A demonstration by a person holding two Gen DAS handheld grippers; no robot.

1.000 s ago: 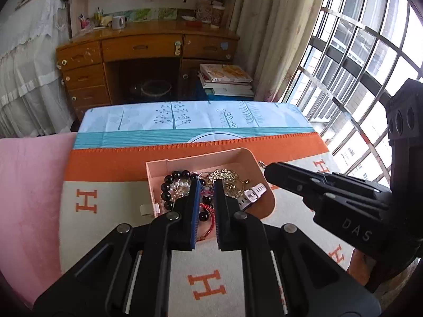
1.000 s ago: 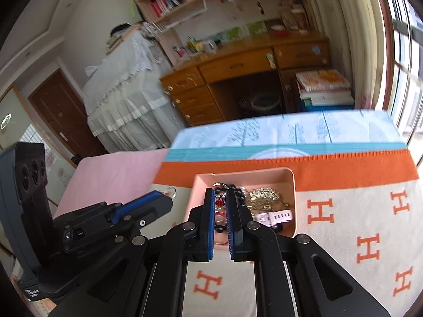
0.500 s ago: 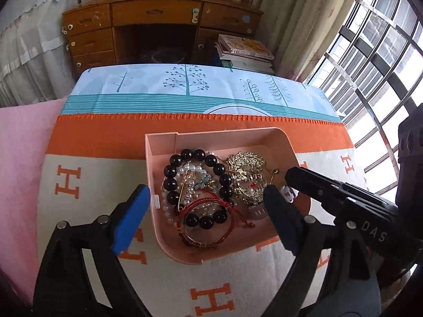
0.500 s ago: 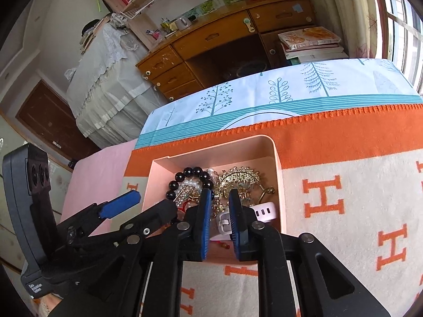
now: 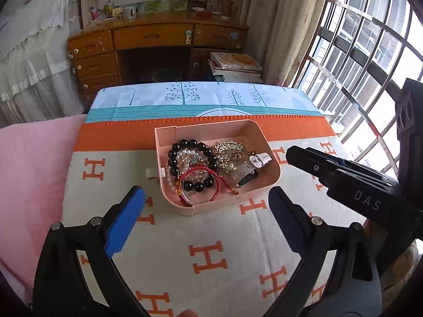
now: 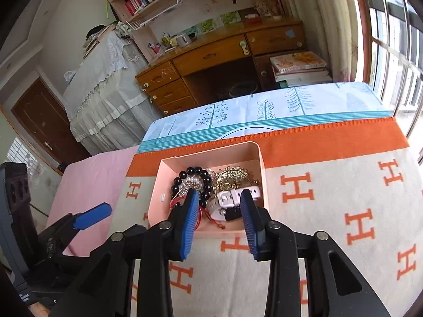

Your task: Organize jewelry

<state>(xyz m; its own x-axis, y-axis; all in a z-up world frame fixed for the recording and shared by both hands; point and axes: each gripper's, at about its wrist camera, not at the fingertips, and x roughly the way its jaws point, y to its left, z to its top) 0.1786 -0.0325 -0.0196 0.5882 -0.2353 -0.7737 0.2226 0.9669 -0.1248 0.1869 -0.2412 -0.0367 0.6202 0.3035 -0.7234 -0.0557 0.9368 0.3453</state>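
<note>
L gripper [image 5: 206, 219] jaws wide, empty, flanking tray [image 5: 267, 142], prob. to steady it. R gripper [image 6: 219, 222] jaws part-open over watch [image 6: 232, 198], lining up pick.

Light: bright daylight in both views.
Source: the window [image 5: 370, 60], on the right in the left wrist view; also at the right edge [image 6: 396, 39] of the right wrist view.
Glare: panes blown out to white; outdoors barely readable through the bars.
Shadows: soft and faint on the blanket [image 5: 211, 251]; slightly darker inside the tray [image 5: 275, 177] under its walls.
Dim spots: the recess under the desk [image 5: 156, 63] and the door [image 6: 45, 124].
Sharpness: centre crisp, beads and blanket letters clear; no motion blur.
Distortion: strong fisheye; window bars and walls bow at the edges.
Corners: black vignette around each frame.
</note>
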